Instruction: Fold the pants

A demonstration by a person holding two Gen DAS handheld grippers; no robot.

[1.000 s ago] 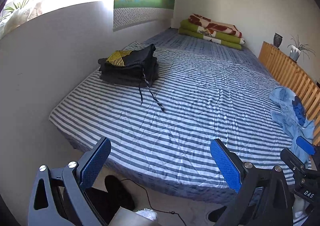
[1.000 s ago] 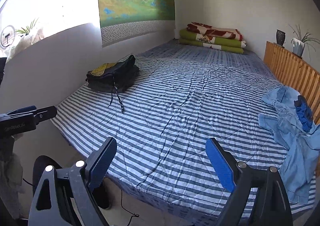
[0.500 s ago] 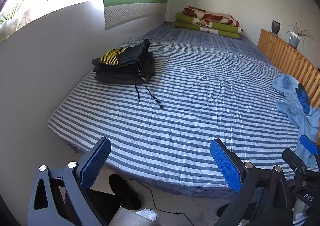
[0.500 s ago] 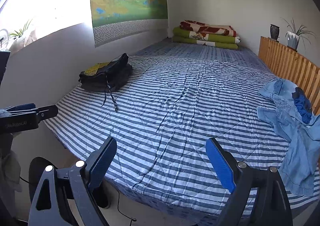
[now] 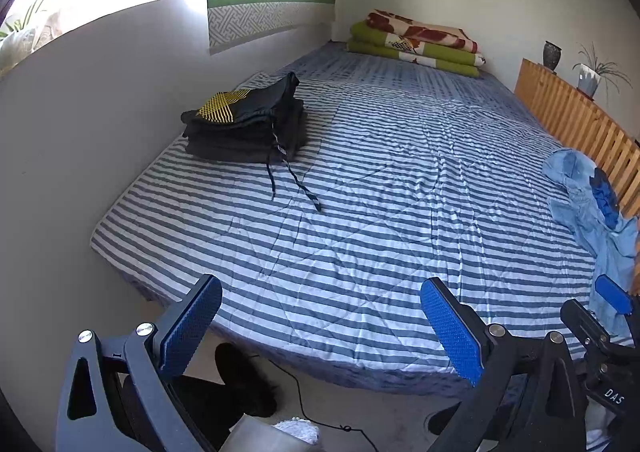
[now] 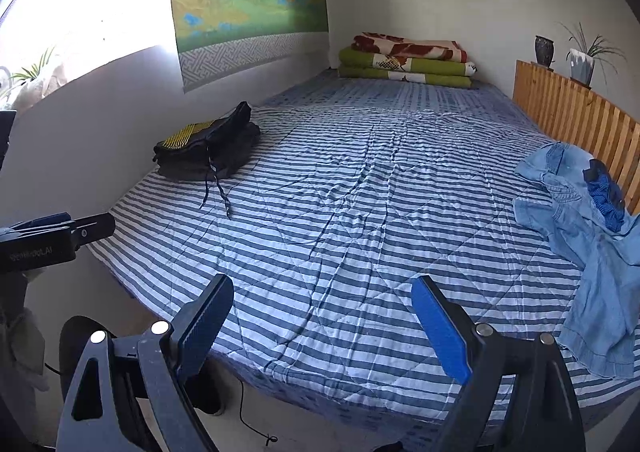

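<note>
Both tools hang off the near edge of the bed [image 6: 340,212], over bare floor, with the whole middle of the mattress lying free ahead. The left side of the bed runs tight along a grey wall; the right side is fenced by a slatted wooden headboard [image 6: 576,120]. The cover is a quilted blue-and-white striped sheet, creased across its centre.

The left tool [image 5: 320,324] stands wide, its blue ribbed pads apart with nothing between them. The right tool [image 6: 322,316] stands just as wide, also holding nothing.

The pants to fold, a crumpled heap of light blue denim pants [image 6: 580,236], lie at the bed's right edge against the headboard, one leg trailing toward the near corner, a darker blue cloth [image 6: 606,196] resting on top. They sit ahead and to the right of the right tool, apart from it.

On the far left, a neat stack of folded dark pants [image 5: 246,128] rests near the wall, drawcords spilling onto the stripes. Folded green and red blankets [image 6: 404,60] sit at the far end.
</note>
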